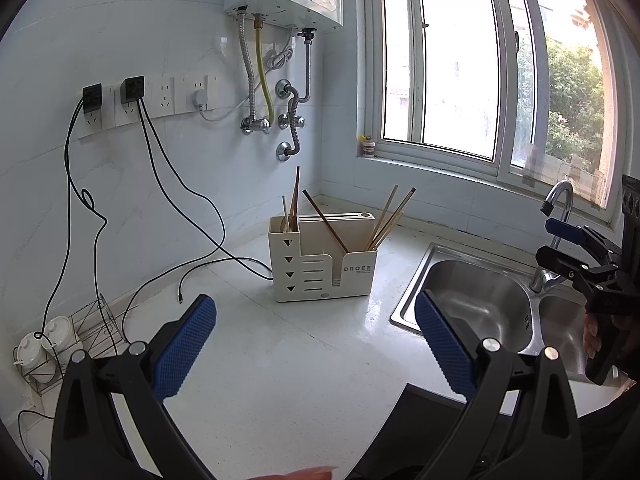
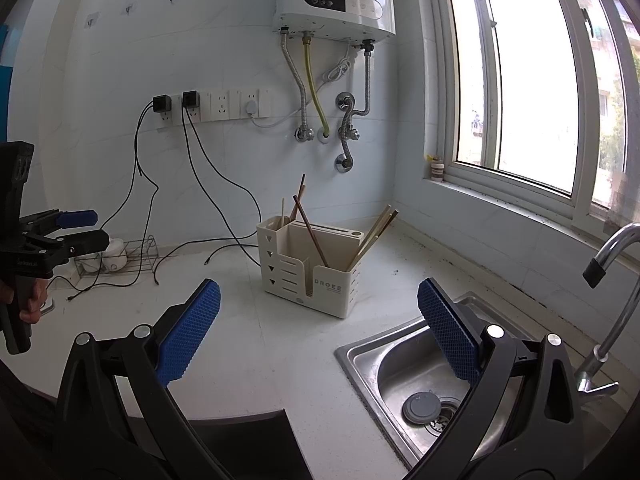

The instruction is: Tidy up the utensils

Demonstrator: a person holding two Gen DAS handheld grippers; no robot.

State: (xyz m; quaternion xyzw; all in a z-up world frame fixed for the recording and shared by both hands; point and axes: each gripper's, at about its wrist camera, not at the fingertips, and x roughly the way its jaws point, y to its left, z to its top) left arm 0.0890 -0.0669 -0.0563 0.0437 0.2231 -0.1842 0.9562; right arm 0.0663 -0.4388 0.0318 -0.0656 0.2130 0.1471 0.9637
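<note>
A cream utensil holder [image 1: 322, 258] marked DROEE stands on the white counter near the back corner; it also shows in the right wrist view [image 2: 310, 266]. Several wooden chopsticks [image 1: 390, 218] lean in its right compartment and several more [image 1: 294, 200] stand in its tall left slot. My left gripper [image 1: 316, 338] is open and empty, held above the counter in front of the holder. My right gripper [image 2: 320, 326] is open and empty, over the counter and sink edge. Each gripper shows at the edge of the other's view: the right one [image 1: 560, 246] and the left one [image 2: 86, 226].
A steel sink [image 2: 400, 368] with a drain plug and a curved faucet [image 1: 558, 204] lies to the right. Black cables [image 1: 168, 184] hang from wall sockets onto the counter. A wire rack with white ceramic jars [image 1: 44, 342] stands at the left. A water heater and a window are behind.
</note>
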